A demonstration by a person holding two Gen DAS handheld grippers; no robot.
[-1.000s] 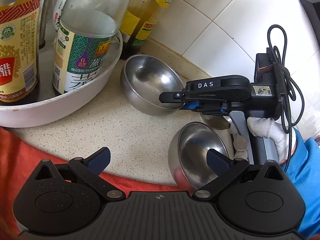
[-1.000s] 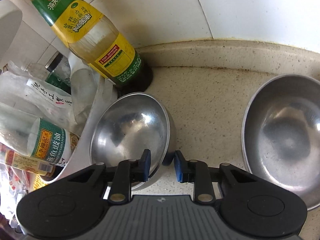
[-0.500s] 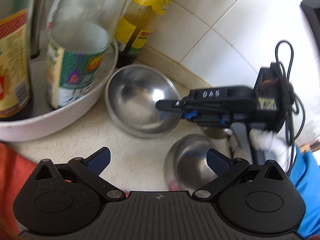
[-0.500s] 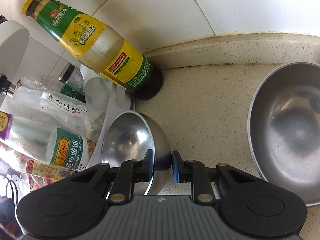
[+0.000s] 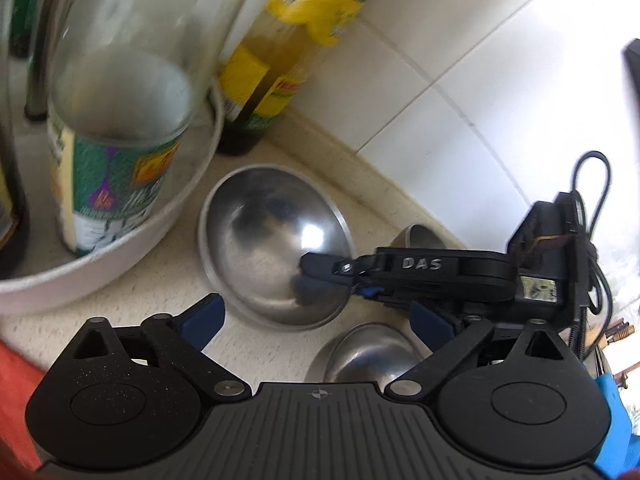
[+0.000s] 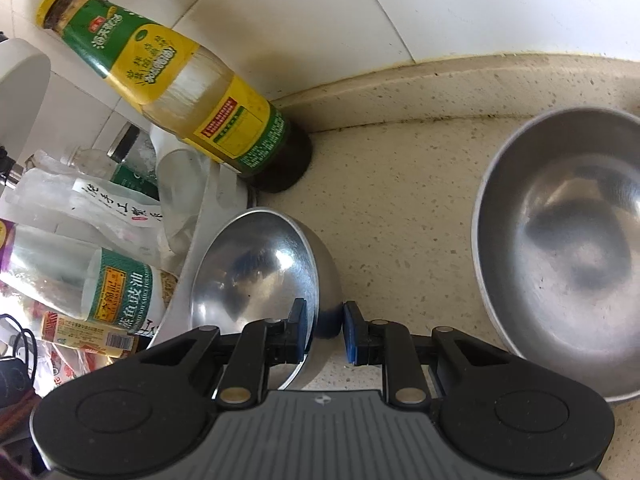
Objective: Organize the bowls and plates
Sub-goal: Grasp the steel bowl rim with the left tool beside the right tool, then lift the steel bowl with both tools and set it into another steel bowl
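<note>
Your right gripper (image 6: 325, 330) is pinching the rim of the small bowl (image 6: 256, 276), tilting it on the surface (image 6: 400, 208) beside the tray (image 5: 120, 248). Your left gripper (image 5: 316, 322) is hovering wide open, holding nothing.

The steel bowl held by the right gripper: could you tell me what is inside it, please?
The steel bowl pinched by the right gripper shows only bare metal and reflections. The gripper body hides its near rim.
</note>
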